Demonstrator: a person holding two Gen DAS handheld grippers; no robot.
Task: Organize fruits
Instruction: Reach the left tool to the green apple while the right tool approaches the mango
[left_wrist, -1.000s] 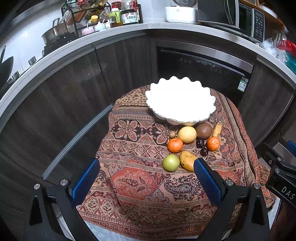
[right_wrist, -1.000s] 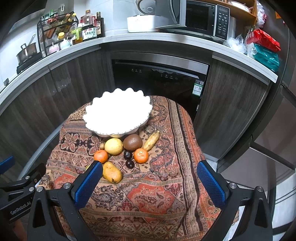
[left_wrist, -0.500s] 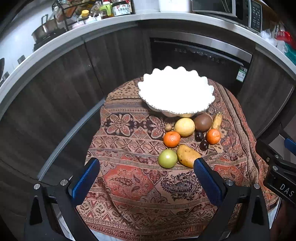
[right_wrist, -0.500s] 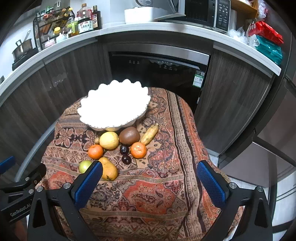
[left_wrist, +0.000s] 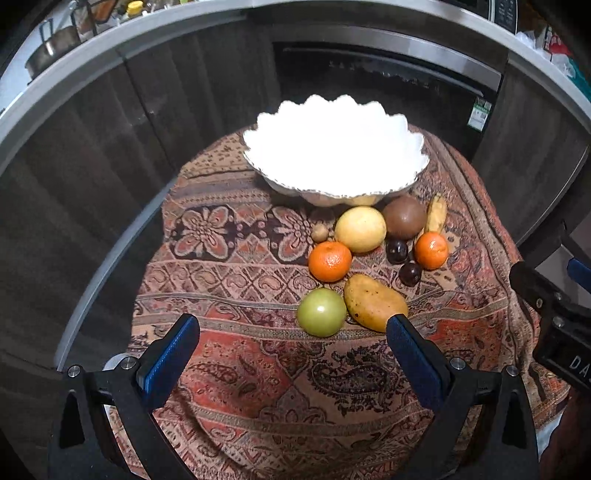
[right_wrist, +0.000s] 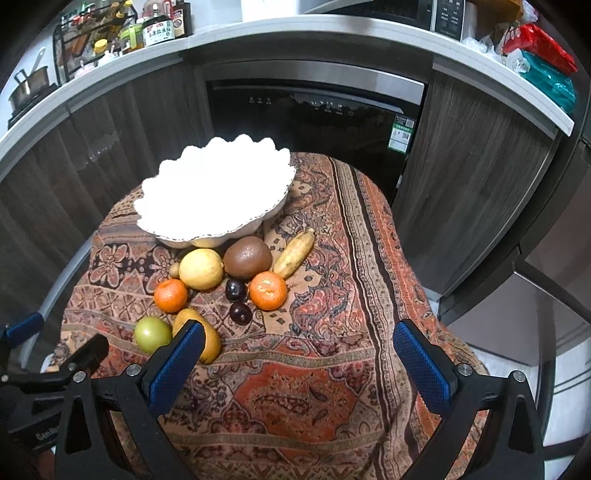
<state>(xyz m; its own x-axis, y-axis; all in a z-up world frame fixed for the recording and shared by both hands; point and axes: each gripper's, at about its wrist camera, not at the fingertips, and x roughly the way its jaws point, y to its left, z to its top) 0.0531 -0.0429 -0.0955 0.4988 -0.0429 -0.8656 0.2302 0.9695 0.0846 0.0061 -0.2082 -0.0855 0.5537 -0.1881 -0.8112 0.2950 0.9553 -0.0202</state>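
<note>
On left claw (right_wrist: 22, 373), partial lettering "Gen".

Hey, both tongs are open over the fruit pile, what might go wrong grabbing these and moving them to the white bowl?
The green fruit and mango touch, so closing the left tongs on one may knock the other rolling. The two dark plums are small and round, likely to slip. The cloth drapes over the table edge; a bumped fruit could roll off.

Fruits (left_wrist: 360, 229) lie clustered before the bowl (left_wrist: 334, 184) on the tablecloth (left_wrist: 229, 280).
</note>
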